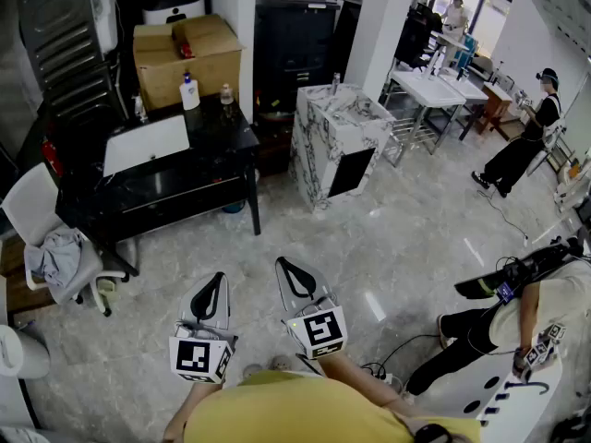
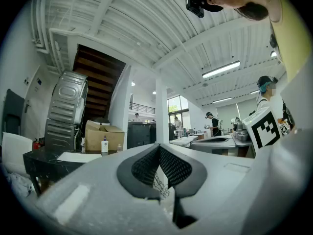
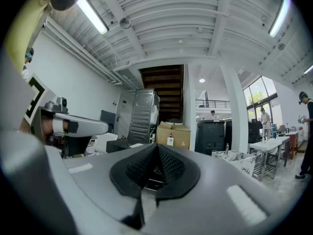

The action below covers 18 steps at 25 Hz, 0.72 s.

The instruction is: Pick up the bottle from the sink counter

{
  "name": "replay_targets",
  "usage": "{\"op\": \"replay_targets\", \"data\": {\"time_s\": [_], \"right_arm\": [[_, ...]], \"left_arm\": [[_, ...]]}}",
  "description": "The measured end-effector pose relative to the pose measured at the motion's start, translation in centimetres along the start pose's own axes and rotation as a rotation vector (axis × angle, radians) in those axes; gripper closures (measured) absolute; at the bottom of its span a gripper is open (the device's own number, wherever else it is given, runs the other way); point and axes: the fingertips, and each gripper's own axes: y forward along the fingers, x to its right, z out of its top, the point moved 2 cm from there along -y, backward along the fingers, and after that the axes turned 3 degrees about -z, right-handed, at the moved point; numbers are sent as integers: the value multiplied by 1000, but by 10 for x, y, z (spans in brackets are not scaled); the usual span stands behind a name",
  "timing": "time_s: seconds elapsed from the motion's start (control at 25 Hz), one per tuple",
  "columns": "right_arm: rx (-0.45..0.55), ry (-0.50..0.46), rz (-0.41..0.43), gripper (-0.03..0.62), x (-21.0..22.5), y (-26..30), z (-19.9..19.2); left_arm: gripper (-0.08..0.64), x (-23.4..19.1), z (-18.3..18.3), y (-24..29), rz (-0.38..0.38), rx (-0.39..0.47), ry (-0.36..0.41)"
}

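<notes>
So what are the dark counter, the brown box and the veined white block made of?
Counter: glossy black and reflecting light, probably polished stone or laminate. Box: matte brown cardboard, flaps folded. Block: white with grey veins, marble or a marble-look panel; can't tell which.

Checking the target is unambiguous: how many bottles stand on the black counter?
3: a white pump bottle in front of the cardboard box, a small clear bottle right of it, a slim bottle left of it. At this distance, others may be hidden.
</notes>
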Motion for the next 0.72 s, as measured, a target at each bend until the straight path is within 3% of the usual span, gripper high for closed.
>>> {"op": "replay_targets", "data": {"time_s": [0.32, 0.72], "right_arm": [[11, -20, 16, 592, 12, 13, 1], [37, 39, 42, 592, 32, 23, -10]], "left_arm": [[557, -1, -1, 18, 20, 10, -8], [556, 1, -16, 36, 48, 8, -19]]}}
